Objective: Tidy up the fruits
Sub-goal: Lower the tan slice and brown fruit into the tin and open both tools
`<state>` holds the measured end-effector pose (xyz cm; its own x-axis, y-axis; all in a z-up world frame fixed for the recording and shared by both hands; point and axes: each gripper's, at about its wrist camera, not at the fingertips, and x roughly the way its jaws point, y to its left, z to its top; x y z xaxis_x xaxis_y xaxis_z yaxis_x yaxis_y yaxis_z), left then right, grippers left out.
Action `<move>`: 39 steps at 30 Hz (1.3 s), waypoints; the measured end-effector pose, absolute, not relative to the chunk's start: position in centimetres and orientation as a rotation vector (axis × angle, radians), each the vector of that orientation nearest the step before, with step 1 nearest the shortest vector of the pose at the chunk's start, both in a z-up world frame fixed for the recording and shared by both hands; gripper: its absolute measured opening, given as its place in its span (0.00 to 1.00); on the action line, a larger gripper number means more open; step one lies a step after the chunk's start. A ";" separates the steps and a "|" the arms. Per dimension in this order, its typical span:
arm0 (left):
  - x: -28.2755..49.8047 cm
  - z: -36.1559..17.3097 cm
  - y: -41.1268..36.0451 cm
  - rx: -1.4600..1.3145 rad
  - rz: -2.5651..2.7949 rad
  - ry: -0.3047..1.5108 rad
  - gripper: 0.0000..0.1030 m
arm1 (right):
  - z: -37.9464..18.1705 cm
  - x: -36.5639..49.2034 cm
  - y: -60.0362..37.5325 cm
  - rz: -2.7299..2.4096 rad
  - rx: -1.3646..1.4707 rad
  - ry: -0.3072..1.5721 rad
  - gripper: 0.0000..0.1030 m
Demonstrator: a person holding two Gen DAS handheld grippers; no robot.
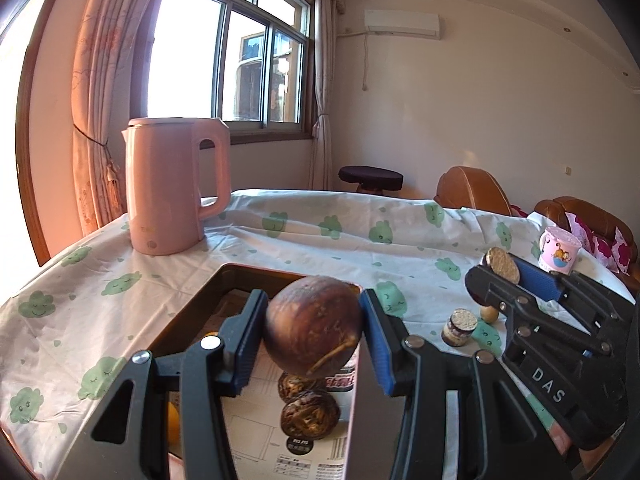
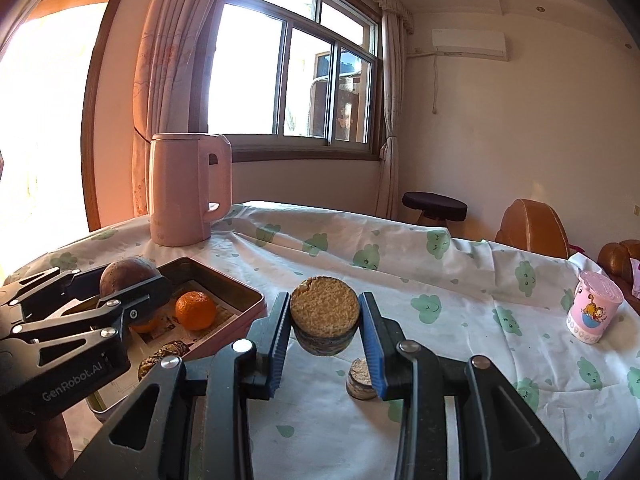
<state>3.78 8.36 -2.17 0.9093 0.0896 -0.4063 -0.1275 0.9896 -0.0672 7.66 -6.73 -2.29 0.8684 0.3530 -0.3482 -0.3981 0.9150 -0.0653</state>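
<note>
You stood in a home, in a lived-in sitting or dining room; a table (image 2: 400, 264) wore a white cloth printed with green clouds, and a pink electric kettle (image 1: 176, 184) sat on it; behind were a wood-framed sliding window (image 2: 296, 80) with tied-back pink curtains (image 1: 100, 92), a wall air conditioner (image 1: 402, 24), a dark round stool (image 1: 370, 178), and brown leather seats (image 1: 472, 188) with floral cushions.

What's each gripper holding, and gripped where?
Left gripper clamps the round brown fruit across its sides. Right gripper clamps the round cracker stack by its edges.
</note>
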 end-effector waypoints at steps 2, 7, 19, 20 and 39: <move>3.6 -2.1 8.7 -0.091 0.121 0.414 0.48 | -2.1 7.6 -6.1 0.404 -0.142 0.337 0.35; 3.4 -2.2 9.8 -0.100 0.143 0.417 0.48 | -1.7 7.5 -4.8 0.424 -0.158 0.335 0.35; 3.2 -3.0 12.6 -0.125 0.192 0.437 0.48 | -1.9 7.7 -2.2 0.466 -0.185 0.341 0.35; 3.2 -3.0 12.8 -0.127 0.196 0.439 0.48 | -2.0 7.7 -2.0 0.469 -0.188 0.342 0.35; 3.4 -3.7 15.2 -0.143 0.233 0.476 0.48 | -2.8 8.8 0.9 0.512 -0.205 0.394 0.35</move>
<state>3.41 15.22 -3.68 0.8629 0.1885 -0.4690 -0.2551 0.9634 -0.0821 8.77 0.94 -2.84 0.7991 0.4350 -0.4150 -0.5126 0.8536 -0.0923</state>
